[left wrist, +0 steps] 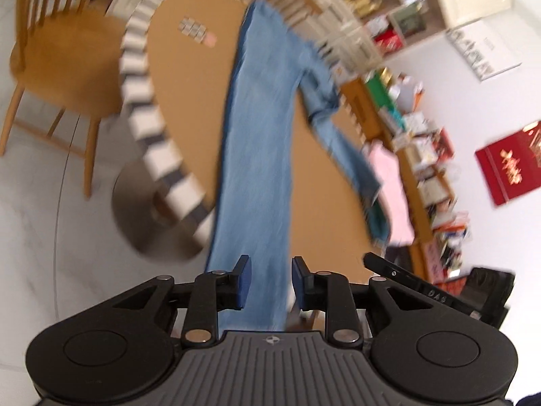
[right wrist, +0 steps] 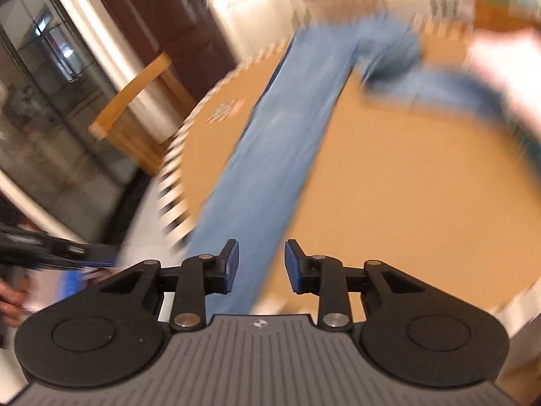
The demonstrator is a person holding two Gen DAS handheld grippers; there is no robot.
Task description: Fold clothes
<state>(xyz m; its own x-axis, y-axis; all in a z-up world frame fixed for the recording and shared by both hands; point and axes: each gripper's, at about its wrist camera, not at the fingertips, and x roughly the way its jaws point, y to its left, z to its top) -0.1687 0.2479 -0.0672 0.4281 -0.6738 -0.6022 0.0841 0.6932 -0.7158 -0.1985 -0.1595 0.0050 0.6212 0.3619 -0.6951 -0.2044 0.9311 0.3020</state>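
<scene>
A pair of light blue jeans (left wrist: 260, 142) lies stretched across a round tan table (left wrist: 189, 77), one leg running toward me over the near edge and the other bent off to the right (left wrist: 341, 149). My left gripper (left wrist: 270, 282) stands open just above the near leg, nothing between its blue pads. In the right wrist view the same jeans (right wrist: 280, 142) run diagonally over the table (right wrist: 405, 176). My right gripper (right wrist: 261, 267) is open too, over the leg's near end. Both views are blurred by motion.
A wooden chair (left wrist: 61, 57) stands left of the table, whose rim (left wrist: 142, 67) is striped white and dark. Shelves full of boxes (left wrist: 416, 142) line the right. A pink cloth (left wrist: 392, 182) lies at the table's right edge. A hand with the other gripper (right wrist: 50, 253) shows at left.
</scene>
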